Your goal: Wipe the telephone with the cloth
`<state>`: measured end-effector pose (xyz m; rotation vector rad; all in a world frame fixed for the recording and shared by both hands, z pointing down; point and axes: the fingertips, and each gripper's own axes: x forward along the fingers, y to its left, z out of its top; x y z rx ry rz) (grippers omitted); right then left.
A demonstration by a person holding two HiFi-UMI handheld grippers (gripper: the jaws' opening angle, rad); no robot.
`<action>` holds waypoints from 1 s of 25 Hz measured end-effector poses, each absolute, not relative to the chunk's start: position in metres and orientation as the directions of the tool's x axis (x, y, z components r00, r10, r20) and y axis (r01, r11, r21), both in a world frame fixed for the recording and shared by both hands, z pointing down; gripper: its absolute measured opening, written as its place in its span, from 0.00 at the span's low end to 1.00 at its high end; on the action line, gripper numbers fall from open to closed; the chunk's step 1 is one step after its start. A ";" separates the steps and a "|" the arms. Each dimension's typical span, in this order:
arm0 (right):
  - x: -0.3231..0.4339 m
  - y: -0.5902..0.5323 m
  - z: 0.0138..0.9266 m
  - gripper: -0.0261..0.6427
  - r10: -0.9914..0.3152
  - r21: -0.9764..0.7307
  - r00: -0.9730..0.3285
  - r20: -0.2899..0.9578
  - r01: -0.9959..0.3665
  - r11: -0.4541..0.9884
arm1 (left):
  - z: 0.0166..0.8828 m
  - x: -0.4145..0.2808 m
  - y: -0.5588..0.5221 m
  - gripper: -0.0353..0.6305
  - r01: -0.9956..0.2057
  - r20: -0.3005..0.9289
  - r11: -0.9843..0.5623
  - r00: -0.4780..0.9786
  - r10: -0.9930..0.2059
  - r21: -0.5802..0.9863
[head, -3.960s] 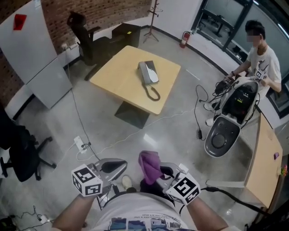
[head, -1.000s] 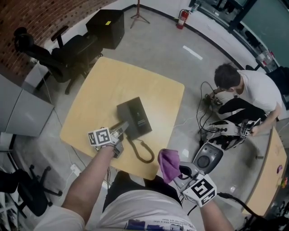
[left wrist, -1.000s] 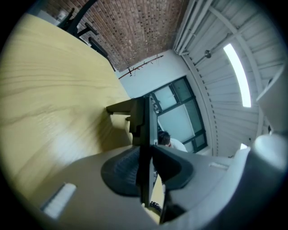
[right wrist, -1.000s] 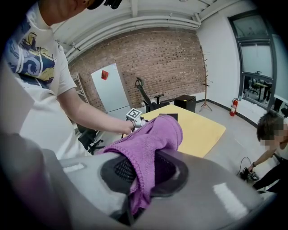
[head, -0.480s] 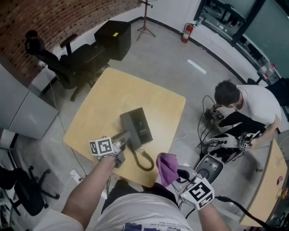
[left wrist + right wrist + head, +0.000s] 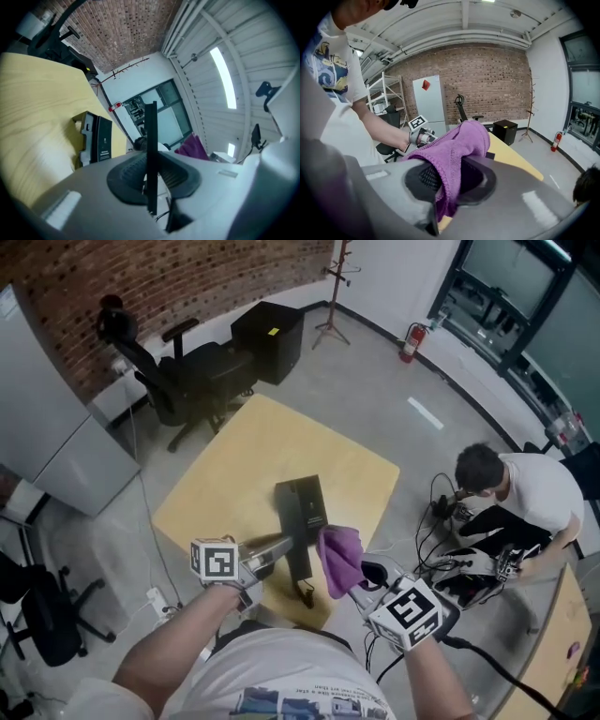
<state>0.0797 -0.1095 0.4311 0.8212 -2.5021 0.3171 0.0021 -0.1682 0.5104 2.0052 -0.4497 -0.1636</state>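
while right tool (image 6: 449, 180) clamps fuzzy cloth (image 6: 461, 140), left tool (image 6: 151, 178) just closed on flat handset (image 6: 151, 133).

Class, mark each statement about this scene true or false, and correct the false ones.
1. The right gripper holds a purple cloth. True.
2. The phone base sits on the floor. False: it lies on the yellow table.
3. The left gripper is empty. False: it grips the dark handset.
4. Another person is on the floor to the right of the table. True.
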 end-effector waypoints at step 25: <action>0.040 -0.101 0.455 0.10 -0.368 -0.120 -0.694 0.619 -0.547 0.829 | 0.482 -0.008 -0.165 0.17 -0.171 0.013 -0.422 0.936 -0.352 0.890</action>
